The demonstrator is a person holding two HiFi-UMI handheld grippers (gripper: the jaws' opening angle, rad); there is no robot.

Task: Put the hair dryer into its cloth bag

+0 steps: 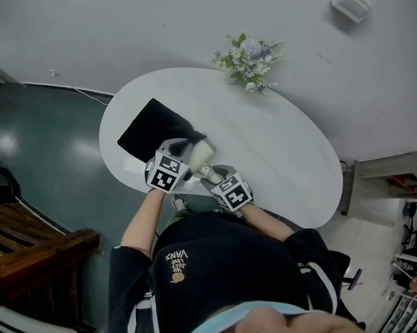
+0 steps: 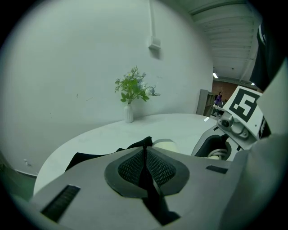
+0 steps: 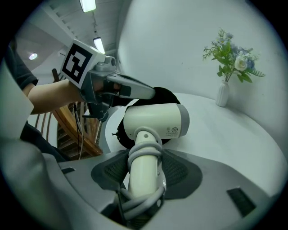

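Observation:
The black cloth bag (image 1: 154,128) lies on the white oval table (image 1: 276,145), toward its left end. My left gripper (image 1: 187,142) is shut on the bag's near edge, and a fold of black cloth (image 2: 145,173) is pinched between its pads and lifted. My right gripper (image 3: 143,177) is shut on the handle of the cream hair dryer (image 3: 155,120), whose grey cord is wound round the handle. The dryer's barrel (image 1: 202,154) hangs right at the bag's mouth (image 3: 164,96), just right of the left gripper (image 3: 114,87). In the head view the right gripper (image 1: 210,173) sits near the table's front edge.
A small white vase of flowers (image 1: 250,57) stands at the table's far edge by the wall. A wooden chair (image 1: 39,249) is on the dark floor to the left. A shelf unit (image 1: 395,182) stands to the right of the table.

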